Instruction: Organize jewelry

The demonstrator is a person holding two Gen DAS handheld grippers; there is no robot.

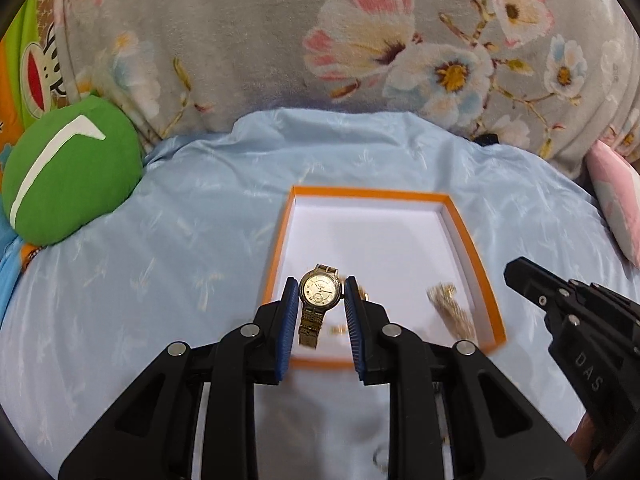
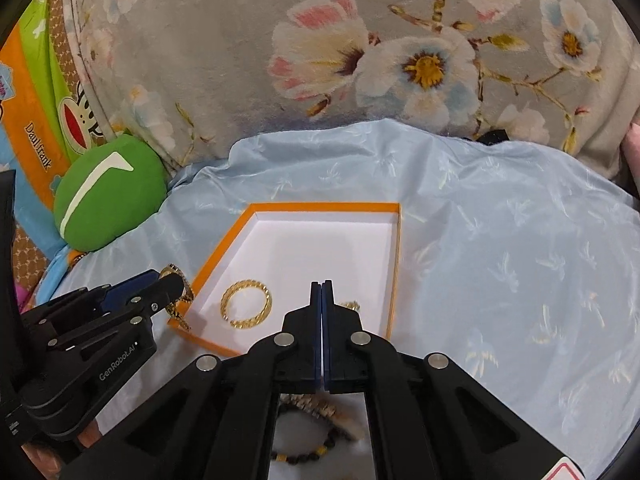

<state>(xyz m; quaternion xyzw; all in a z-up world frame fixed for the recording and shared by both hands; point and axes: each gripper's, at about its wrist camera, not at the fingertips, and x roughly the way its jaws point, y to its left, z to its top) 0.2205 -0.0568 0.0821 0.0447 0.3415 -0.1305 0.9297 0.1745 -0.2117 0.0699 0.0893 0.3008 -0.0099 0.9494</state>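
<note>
My left gripper (image 1: 321, 294) is shut on a gold wristwatch (image 1: 319, 291), face toward the camera, strap hanging down, above the near edge of an orange-rimmed white box (image 1: 372, 195). In the right wrist view the left gripper (image 2: 176, 280) with the watch (image 2: 178, 298) hovers at the box's (image 2: 320, 207) near-left corner. A gold bangle (image 2: 246, 304) lies inside the box. A blurred gold piece (image 1: 450, 308) shows in the box's right part. My right gripper (image 2: 322, 286) is shut and empty over the box's near edge; it also shows in the left wrist view (image 1: 516, 270).
The box rests on a light blue sheet (image 2: 500, 260). A green cushion (image 1: 72, 168) lies at the left, a floral blanket (image 1: 320, 40) rises behind. A beaded bracelet (image 2: 308, 452) and a metal watch band (image 2: 316, 404) lie under my right gripper.
</note>
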